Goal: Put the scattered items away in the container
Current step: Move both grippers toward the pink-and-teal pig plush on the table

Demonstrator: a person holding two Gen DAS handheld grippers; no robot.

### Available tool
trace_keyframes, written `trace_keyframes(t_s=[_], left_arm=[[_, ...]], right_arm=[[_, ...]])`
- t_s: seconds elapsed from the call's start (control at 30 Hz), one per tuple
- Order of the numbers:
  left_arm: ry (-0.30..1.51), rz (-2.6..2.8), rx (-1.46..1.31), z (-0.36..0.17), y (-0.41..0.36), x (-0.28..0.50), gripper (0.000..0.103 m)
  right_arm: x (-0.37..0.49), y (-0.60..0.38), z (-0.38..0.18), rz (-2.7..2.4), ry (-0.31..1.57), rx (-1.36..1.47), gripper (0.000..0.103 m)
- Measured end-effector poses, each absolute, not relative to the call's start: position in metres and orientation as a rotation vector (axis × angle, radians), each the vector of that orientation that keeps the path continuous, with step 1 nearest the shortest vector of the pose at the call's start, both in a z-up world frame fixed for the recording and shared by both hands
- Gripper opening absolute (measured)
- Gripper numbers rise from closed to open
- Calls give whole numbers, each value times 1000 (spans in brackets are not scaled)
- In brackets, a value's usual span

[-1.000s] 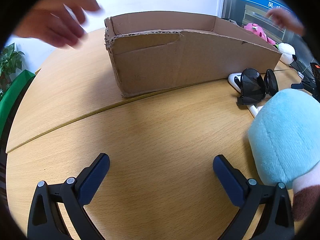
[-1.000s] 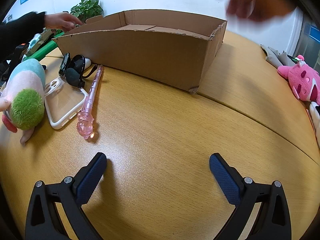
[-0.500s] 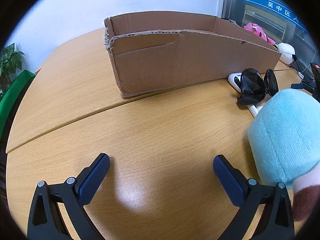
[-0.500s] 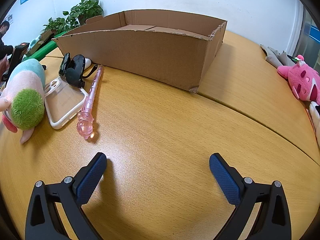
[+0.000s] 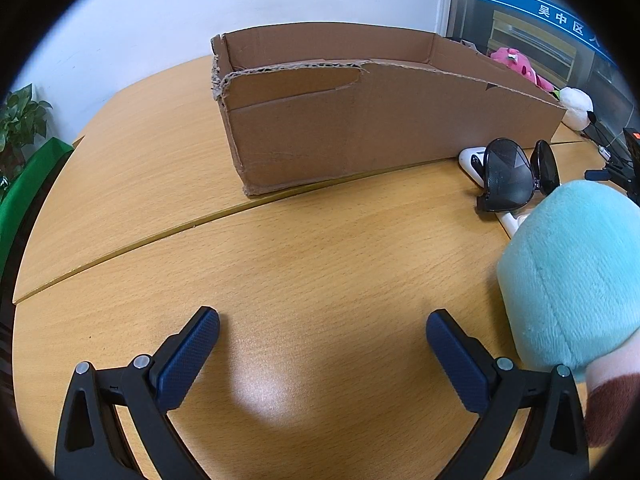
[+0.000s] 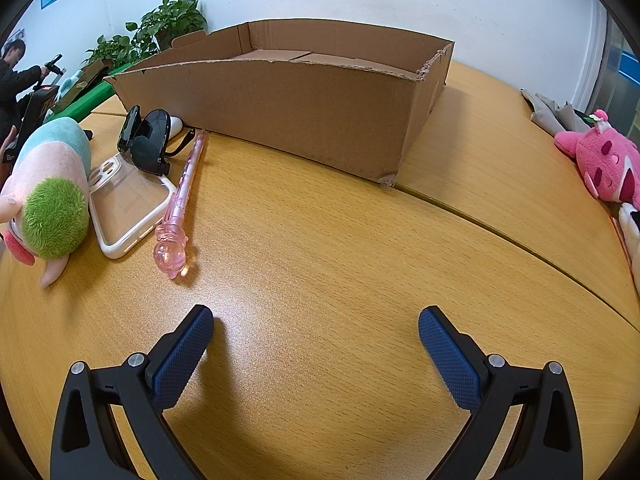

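An open cardboard box (image 5: 360, 132) (image 6: 304, 108) stands on the wooden table. In the right wrist view, black sunglasses (image 6: 146, 142), a clear phone case (image 6: 124, 204), a pink pen (image 6: 182, 200) and a pastel plush toy (image 6: 48, 192) lie left of the box's near side. In the left wrist view the sunglasses (image 5: 510, 174) and plush toy (image 5: 576, 276) are at the right. My left gripper (image 5: 322, 344) and right gripper (image 6: 316, 340) are both open and empty, low over bare table in front of the box.
A pink plush toy (image 6: 604, 164) lies at the table's right edge; it also shows behind the box in the left wrist view (image 5: 516, 64). Potted plants (image 6: 160, 28) stand behind the box. A person (image 6: 12, 76) stands at the far left.
The hands that waved above the box a second ago have left both views. Both grippers and all objects have stayed put.
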State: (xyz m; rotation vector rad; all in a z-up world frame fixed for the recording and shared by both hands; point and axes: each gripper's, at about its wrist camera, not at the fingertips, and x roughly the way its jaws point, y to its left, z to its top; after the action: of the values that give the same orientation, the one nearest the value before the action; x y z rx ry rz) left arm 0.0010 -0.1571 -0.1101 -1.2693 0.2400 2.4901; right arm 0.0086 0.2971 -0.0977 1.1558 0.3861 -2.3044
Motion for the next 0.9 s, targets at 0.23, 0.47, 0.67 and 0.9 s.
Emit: trace_keyframes(t_s=[0.23,0.47,0.67,0.9], left_arm=[[220,2543,-1311,-103,-160,27,103],[32,2594,-1153,-69,-160,77,103],[-62,2534,-1009,-42,-140,95,102],[3,2279,-912,-30,-93,103,102]], right_arm=[[9,297,-98,-2304,386,1156,103],[6,292,-98,-2331,371,1170,103],[11,286,-98,-2380,342,1195,103],[31,287,-92,-2390,339,1219,103]])
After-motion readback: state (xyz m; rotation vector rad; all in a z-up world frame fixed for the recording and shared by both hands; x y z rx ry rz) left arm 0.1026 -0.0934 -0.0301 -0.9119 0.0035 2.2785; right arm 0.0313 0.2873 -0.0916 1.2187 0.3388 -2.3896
